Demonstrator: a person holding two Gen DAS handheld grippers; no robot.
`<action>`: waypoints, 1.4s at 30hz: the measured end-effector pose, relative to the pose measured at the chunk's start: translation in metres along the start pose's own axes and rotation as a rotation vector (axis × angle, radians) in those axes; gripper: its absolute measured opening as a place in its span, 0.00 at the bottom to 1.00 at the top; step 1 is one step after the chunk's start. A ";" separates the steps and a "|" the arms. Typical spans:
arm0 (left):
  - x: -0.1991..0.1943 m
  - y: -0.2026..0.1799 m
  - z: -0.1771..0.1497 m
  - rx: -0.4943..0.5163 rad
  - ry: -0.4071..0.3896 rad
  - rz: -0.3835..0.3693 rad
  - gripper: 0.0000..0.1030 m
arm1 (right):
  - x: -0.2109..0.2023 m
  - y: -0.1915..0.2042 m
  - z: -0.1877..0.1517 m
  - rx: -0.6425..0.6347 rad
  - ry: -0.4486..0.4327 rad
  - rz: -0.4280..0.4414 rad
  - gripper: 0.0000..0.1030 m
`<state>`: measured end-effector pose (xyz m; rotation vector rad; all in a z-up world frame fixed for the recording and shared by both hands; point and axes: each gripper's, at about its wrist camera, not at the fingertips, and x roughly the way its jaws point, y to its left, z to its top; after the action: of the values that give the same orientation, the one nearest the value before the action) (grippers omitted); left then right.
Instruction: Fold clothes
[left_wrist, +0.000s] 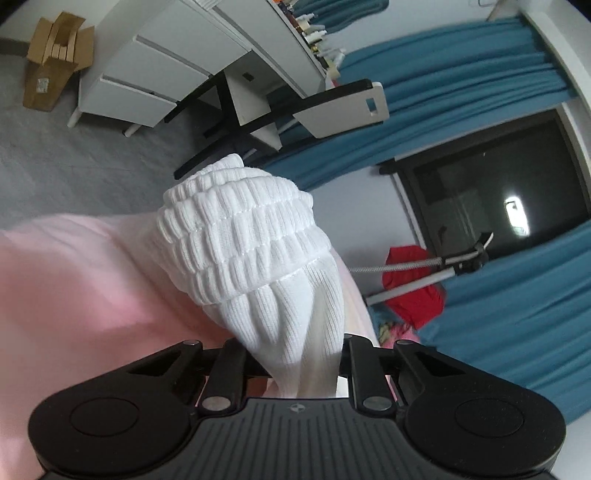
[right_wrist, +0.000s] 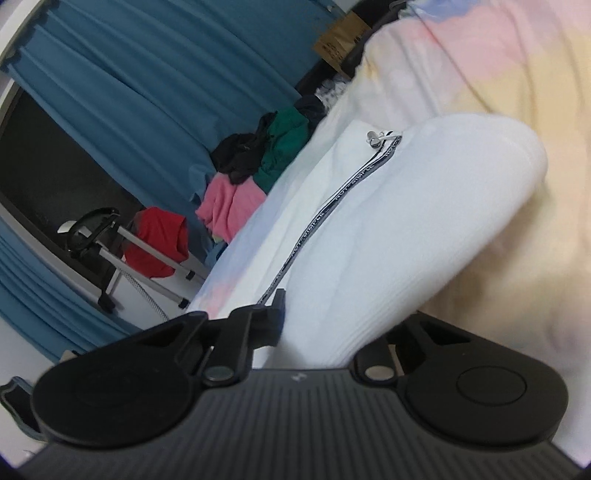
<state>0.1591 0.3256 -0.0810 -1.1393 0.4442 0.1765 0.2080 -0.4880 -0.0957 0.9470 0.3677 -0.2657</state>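
Note:
In the left wrist view my left gripper (left_wrist: 295, 365) is shut on a white ribbed knit garment (left_wrist: 251, 251). Its gathered elastic hem bunches up in front of the camera, lifted above the pink bedsheet (left_wrist: 74, 280). In the right wrist view my right gripper (right_wrist: 317, 328) is shut on the same white garment (right_wrist: 388, 229), which stretches away over the pastel bedsheet (right_wrist: 517, 110). A black-and-white lettered zipper tape (right_wrist: 332, 206) with a metal pull runs along it. The fingertips of both grippers are hidden by cloth.
A pile of pink, green and black clothes (right_wrist: 255, 173) lies at the bed's edge. A red garment (right_wrist: 157, 243) hangs on a metal stand. Blue curtains (left_wrist: 480, 122), a dark window (left_wrist: 491, 184), white drawers (left_wrist: 155, 70), a chair and a cardboard box (left_wrist: 51, 59) stand around.

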 end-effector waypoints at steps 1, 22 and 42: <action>-0.014 -0.001 0.002 0.003 0.012 0.005 0.17 | -0.008 -0.003 0.002 -0.001 0.015 -0.004 0.20; -0.141 0.077 0.006 0.108 0.188 0.191 0.23 | -0.089 -0.069 -0.026 0.200 0.261 -0.018 0.19; -0.201 -0.009 -0.021 0.573 0.057 0.407 0.85 | -0.087 -0.076 -0.032 0.181 0.292 -0.023 0.22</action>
<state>-0.0236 0.3205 0.0051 -0.4835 0.7216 0.3464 0.0946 -0.4989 -0.1321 1.1638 0.6312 -0.1835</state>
